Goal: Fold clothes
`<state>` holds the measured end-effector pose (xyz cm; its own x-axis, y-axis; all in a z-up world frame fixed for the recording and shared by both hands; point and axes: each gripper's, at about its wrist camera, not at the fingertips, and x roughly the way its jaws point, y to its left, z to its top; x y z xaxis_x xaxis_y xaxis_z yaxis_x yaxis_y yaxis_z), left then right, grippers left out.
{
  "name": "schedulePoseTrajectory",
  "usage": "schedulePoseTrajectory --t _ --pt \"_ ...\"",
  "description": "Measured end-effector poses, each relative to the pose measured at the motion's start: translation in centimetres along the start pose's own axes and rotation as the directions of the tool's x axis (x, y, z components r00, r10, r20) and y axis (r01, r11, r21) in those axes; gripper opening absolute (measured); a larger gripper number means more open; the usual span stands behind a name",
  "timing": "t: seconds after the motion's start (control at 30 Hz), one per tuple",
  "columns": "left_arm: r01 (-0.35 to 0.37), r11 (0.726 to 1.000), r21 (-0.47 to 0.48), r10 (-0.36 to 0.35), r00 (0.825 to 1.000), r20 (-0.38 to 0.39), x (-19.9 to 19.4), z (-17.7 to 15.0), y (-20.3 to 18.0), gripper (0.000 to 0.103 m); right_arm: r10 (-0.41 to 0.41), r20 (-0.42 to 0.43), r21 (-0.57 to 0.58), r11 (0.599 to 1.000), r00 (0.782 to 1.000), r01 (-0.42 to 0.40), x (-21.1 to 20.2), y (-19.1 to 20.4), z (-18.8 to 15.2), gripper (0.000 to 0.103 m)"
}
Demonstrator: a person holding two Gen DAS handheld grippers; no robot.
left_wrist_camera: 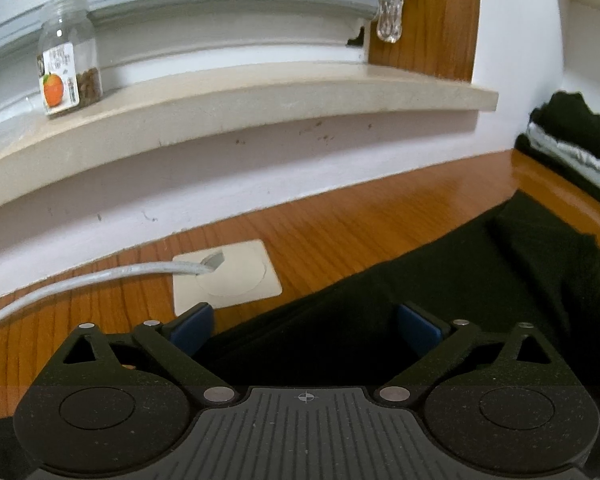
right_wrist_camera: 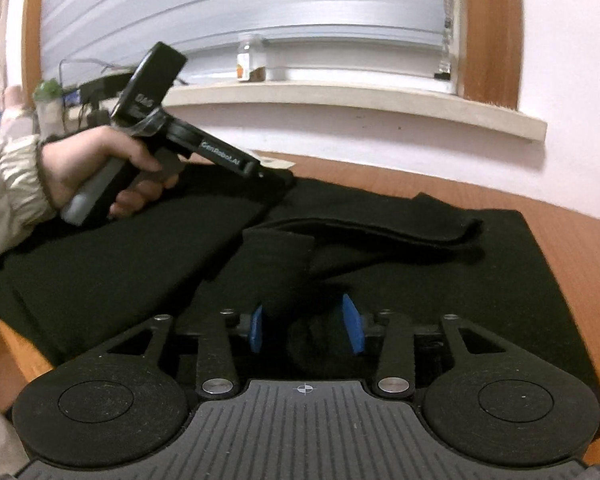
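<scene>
- Left wrist view, far left: a glass jar (left_wrist_camera: 69,56) with an orange on its label stands on the stone windowsill (left_wrist_camera: 236,100); lower down, a white cable (left_wrist_camera: 80,280) runs across the wooden table (left_wrist_camera: 340,216) into a square beige plate (left_wrist_camera: 236,272).
- Left wrist view, centre: my left claw (left_wrist_camera: 304,330) is spread wide, its blue pads (left_wrist_camera: 192,328) holding nothing; the black garment (left_wrist_camera: 480,280) lies under and ahead of it.
- Left wrist view, far right: a pile of dark folded clothes (left_wrist_camera: 572,132) sits against the wall.
- Right wrist view, left: my left hand (right_wrist_camera: 96,168), in a pale sleeve (right_wrist_camera: 8,184), holds the other claw's handle above the garment's far edge.
- Right wrist view, centre: my right claw (right_wrist_camera: 306,328) pinches a bunched fold of the black garment (right_wrist_camera: 420,280) between its blue pads (right_wrist_camera: 352,328).
- Right wrist view, right: the garment lies flat, and bare table (right_wrist_camera: 572,216) shows beyond it.
</scene>
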<state>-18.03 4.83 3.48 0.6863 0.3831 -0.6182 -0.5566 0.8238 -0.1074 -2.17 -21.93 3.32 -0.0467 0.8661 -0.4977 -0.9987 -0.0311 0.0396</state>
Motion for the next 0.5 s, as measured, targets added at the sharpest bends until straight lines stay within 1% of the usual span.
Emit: schedulePoseTrajectory --t 0.1,0.2,0.27,0.33,0.37,0.4,0.47,0.5 --pt "0.061 0.998 -0.011 -0.061 0.998 0.012 -0.6 0.7 -1.5 0.098 0.024 0.024 0.009 1.0 0.999 -0.024 -0.2 0.1 -0.1 0.041" --pt "0.121 0.992 -0.022 -0.121 0.992 0.024 -1.2 1.4 -2.9 0.096 0.051 0.039 -0.014 0.999 0.998 -0.051 -0.6 0.5 -0.3 0.037" --pt "0.163 0.986 -0.026 -0.162 0.986 0.031 -1.5 1.9 -4.0 0.09 0.034 0.035 -0.039 0.999 0.999 -0.033 -0.4 0.8 -0.3 0.035" --pt "0.21 0.978 0.007 -0.21 0.978 0.007 -0.8 2.2 -6.5 0.086 0.021 0.034 -0.053 0.998 0.999 -0.019 -0.3 0.9 -0.4 0.034" --pt "0.227 0.974 0.026 -0.227 0.974 -0.01 -0.4 2.3 -7.7 0.085 0.021 0.033 -0.051 0.999 0.999 -0.019 -0.2 0.9 -0.4 0.032" --pt "0.229 0.972 0.054 -0.228 0.973 -0.03 0.3 2.3 -8.9 0.085 0.021 0.031 -0.047 0.999 0.999 -0.019 -0.2 0.9 -0.4 0.029" --pt "0.212 0.971 0.107 -0.206 0.976 -0.067 1.7 2.0 -10.7 0.085 0.019 0.026 -0.039 0.999 0.999 -0.018 -0.1 0.7 -0.5 0.023" --pt "0.211 0.97 0.123 -0.201 0.976 -0.087 2.3 1.8 -11.3 0.085 0.022 0.026 -0.032 0.999 0.999 -0.021 0.0 0.6 -0.5 0.023"
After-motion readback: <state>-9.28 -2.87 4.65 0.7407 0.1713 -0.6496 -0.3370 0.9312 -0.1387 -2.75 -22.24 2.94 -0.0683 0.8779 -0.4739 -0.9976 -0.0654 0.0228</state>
